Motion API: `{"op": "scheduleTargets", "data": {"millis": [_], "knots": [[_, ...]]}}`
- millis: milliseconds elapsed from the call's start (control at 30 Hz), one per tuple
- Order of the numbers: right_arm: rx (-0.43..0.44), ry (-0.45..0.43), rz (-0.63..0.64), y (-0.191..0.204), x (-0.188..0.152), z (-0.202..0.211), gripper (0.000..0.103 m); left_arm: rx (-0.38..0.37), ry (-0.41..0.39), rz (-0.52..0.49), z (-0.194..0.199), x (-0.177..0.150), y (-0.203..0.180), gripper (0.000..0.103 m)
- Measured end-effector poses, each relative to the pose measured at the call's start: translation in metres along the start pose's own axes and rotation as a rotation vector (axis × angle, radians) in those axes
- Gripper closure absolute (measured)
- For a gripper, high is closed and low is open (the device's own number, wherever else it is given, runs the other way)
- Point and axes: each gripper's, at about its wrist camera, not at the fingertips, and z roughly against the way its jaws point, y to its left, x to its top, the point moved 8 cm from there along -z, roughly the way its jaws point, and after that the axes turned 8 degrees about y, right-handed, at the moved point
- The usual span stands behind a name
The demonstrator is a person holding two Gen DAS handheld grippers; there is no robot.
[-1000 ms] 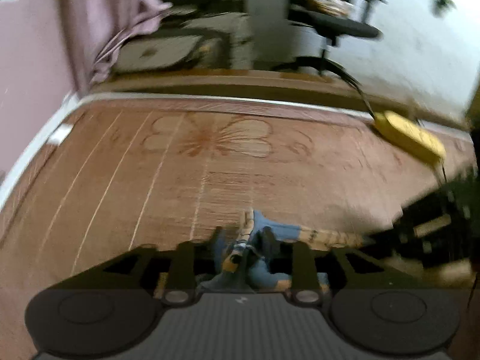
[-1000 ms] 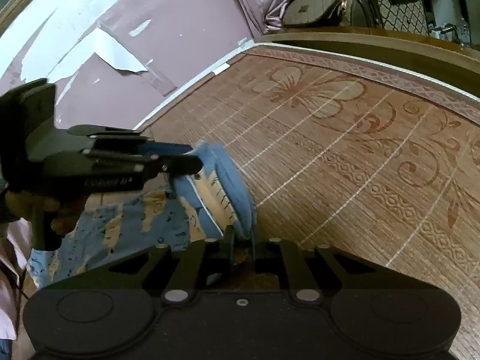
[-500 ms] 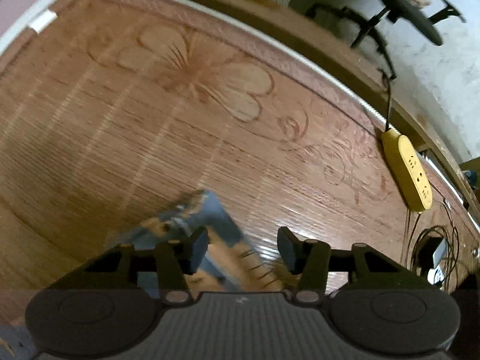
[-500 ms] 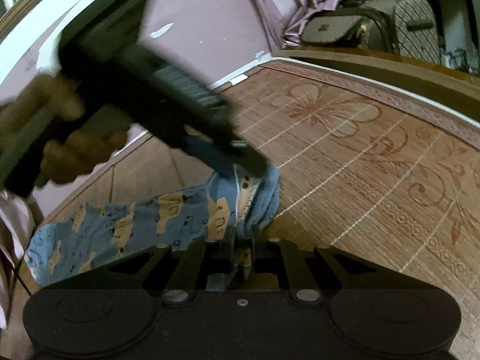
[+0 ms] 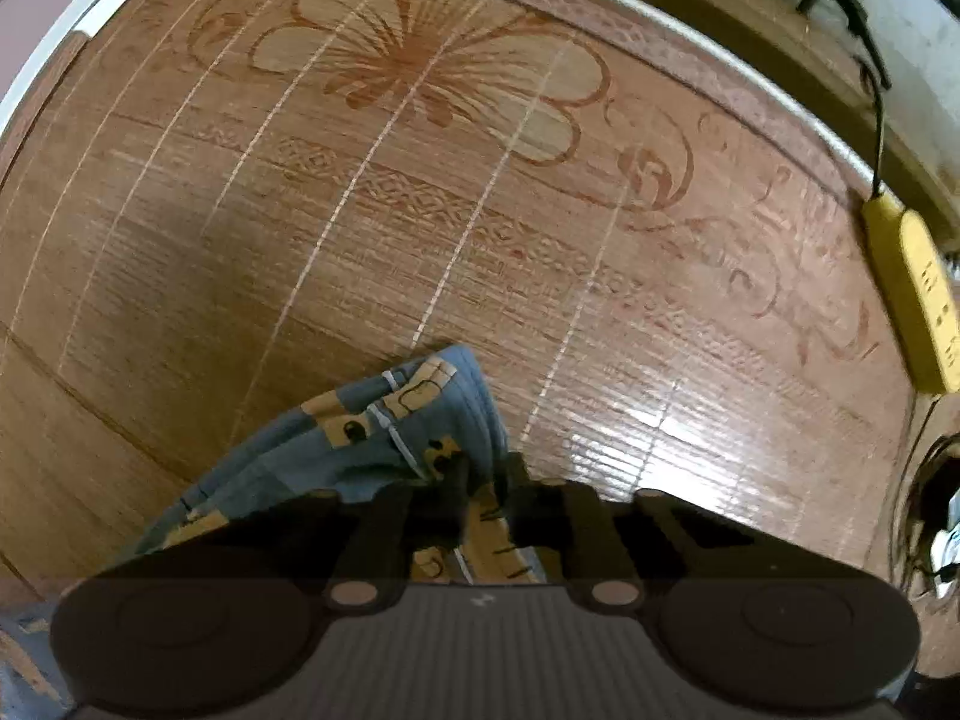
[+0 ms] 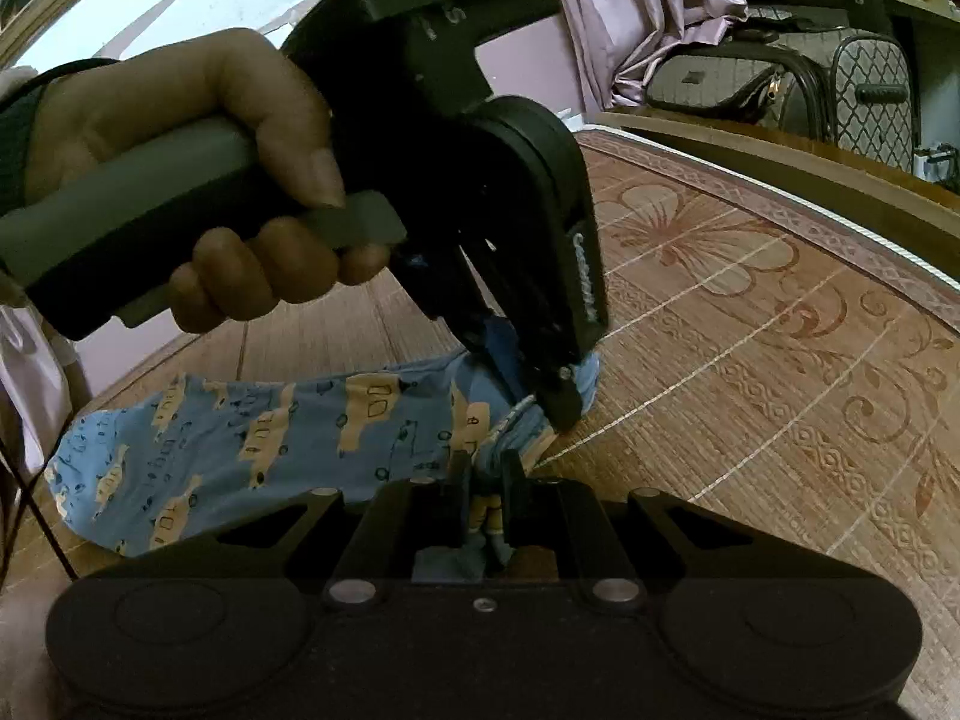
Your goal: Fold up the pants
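Small blue pants (image 6: 240, 432) with a tan car print lie stretched out on a bamboo mat (image 6: 750, 360), their waist end bunched up at the right. My left gripper (image 6: 561, 414), held by a person's hand (image 6: 180, 138), points straight down at that waist end. Its jaws are closing, and the blue fabric (image 5: 360, 450) is pinched between them in the left wrist view, where the left gripper (image 5: 487, 474) sits low in the middle. My right gripper (image 6: 487, 468) is shut on the same waist edge, just in front of the left one.
The mat (image 5: 420, 210) with its flower pattern stretches far ahead and to the right. A yellow power strip (image 5: 918, 300) and tangled cables (image 5: 936, 510) lie at its right edge. Bags (image 6: 750, 84) and a lilac curtain (image 6: 648, 18) stand beyond the far edge.
My left gripper let go of the fabric, swung from nearly level to pointing down, opened wide over the waist end and closed on it. The right gripper kept its grip and shifted slightly.
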Motion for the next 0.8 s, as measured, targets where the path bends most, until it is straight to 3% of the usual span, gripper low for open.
{"op": "scheduleTargets", "data": {"millis": [167, 333, 400, 667, 700, 733, 800], "knots": [[0.01, -0.02, 0.002, 0.001, 0.001, 0.003, 0.092, -0.111, -0.095, 0.068, 0.017, -0.013, 0.015, 0.095], [0.01, -0.074, -0.035, -0.002, 0.007, 0.01, 0.056, -0.252, -0.211, 0.138, 0.042, -0.038, 0.041, 0.095], [0.032, -0.072, -0.03, 0.002, 0.007, 0.009, 0.051, -0.289, -0.242, 0.162, 0.051, -0.041, 0.051, 0.095], [0.05, -0.135, 0.105, 0.038, 0.008, 0.0, 0.054, -0.347, -0.316, 0.203, 0.062, -0.051, 0.073, 0.095], [0.054, -0.151, 0.101, 0.04, 0.01, 0.0, 0.059, -0.348, -0.321, 0.211, 0.064, -0.056, 0.075, 0.095], [0.055, -0.167, 0.1, 0.043, 0.011, 0.0, 0.072, -0.353, -0.329, 0.218, 0.066, -0.06, 0.077, 0.095], [0.056, -0.204, 0.111, 0.051, 0.013, 0.001, 0.087, -0.375, -0.356, 0.235, 0.073, -0.07, 0.083, 0.095]]}}
